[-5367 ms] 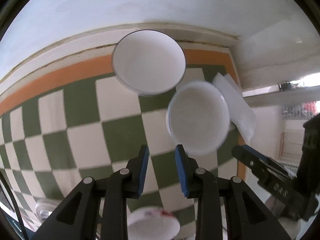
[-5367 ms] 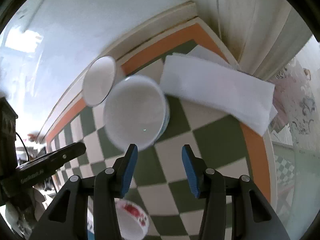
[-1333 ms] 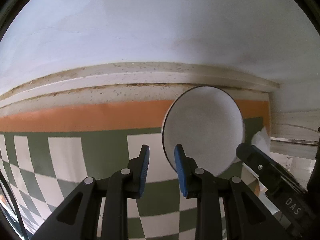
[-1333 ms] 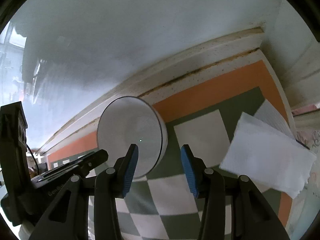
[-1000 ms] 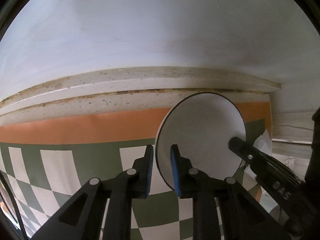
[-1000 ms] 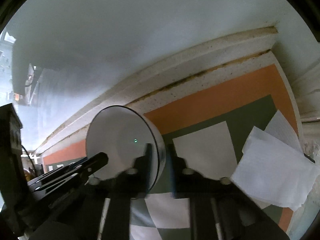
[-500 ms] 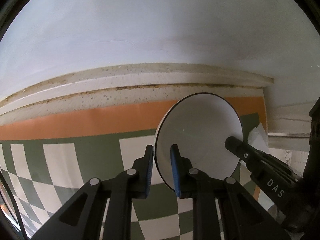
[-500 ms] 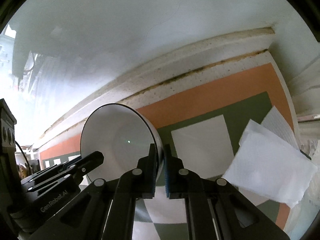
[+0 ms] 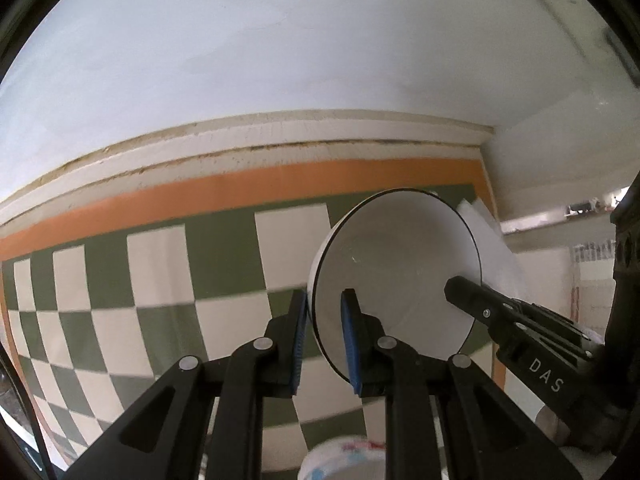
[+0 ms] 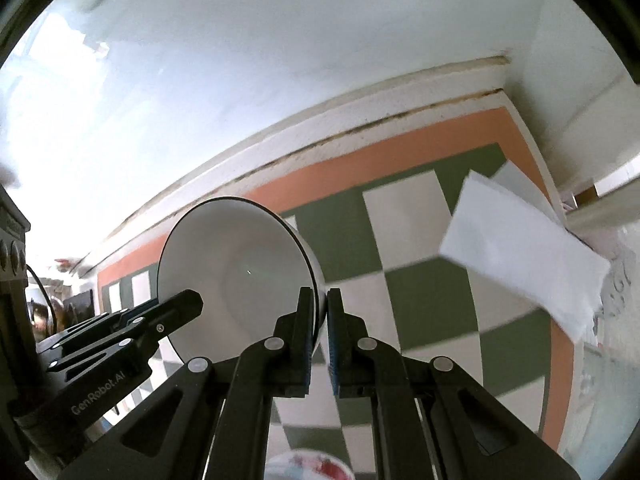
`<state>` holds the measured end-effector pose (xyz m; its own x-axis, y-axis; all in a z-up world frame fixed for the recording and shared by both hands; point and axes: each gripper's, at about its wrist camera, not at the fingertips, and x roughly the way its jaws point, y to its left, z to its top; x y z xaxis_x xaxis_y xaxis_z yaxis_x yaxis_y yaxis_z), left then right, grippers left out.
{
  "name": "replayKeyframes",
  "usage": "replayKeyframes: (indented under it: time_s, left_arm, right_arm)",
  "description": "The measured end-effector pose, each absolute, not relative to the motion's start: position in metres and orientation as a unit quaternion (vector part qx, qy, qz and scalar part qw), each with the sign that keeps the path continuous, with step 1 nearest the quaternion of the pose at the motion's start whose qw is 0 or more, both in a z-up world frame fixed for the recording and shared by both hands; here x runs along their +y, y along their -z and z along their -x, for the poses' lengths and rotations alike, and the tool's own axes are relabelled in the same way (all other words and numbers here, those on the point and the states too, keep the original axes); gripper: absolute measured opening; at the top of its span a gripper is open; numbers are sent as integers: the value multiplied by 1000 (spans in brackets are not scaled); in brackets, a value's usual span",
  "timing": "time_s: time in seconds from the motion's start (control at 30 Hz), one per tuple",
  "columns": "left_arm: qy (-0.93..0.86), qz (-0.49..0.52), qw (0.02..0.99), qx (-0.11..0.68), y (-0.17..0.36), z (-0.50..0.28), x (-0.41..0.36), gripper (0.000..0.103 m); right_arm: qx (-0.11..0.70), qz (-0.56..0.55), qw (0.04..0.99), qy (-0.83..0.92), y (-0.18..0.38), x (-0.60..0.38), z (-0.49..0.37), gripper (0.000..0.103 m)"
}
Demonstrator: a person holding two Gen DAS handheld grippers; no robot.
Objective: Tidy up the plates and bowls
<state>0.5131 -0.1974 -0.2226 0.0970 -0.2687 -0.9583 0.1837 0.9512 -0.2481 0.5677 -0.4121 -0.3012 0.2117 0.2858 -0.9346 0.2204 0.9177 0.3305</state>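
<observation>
Both grippers grasp one white bowl (image 9: 394, 276) by opposite rims: the left gripper (image 9: 323, 334) clenches its near rim, the right gripper (image 10: 319, 320) the other. Below the jaws, one patterned bowl (image 10: 310, 466) peeks out; beyond, one checkered cloth (image 9: 160, 272) and one paper stack (image 10: 524, 248).

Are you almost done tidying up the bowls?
Not yet. Nothing looks put away here. Both tongs, left and right, are pinching opposite sides of the white bowl, holding it above the checked cloth. A patterned bowl at the bottom edge is not sorted yet. Where the bowls should end up is out of view.
</observation>
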Motion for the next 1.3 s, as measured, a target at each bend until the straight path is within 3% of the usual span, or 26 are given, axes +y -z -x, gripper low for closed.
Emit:
replayKeyframes:
  time_s: [0.6, 1.3]
  left_arm:
    - [195, 13, 743, 640, 179, -386, -179, 15]
    - [200, -15, 701, 685, 230, -326, -177, 15]
  right_arm:
    - [614, -205, 762, -24, 245, -399, -416, 8]
    - [660, -214, 720, -23, 298, -388, -341, 8]
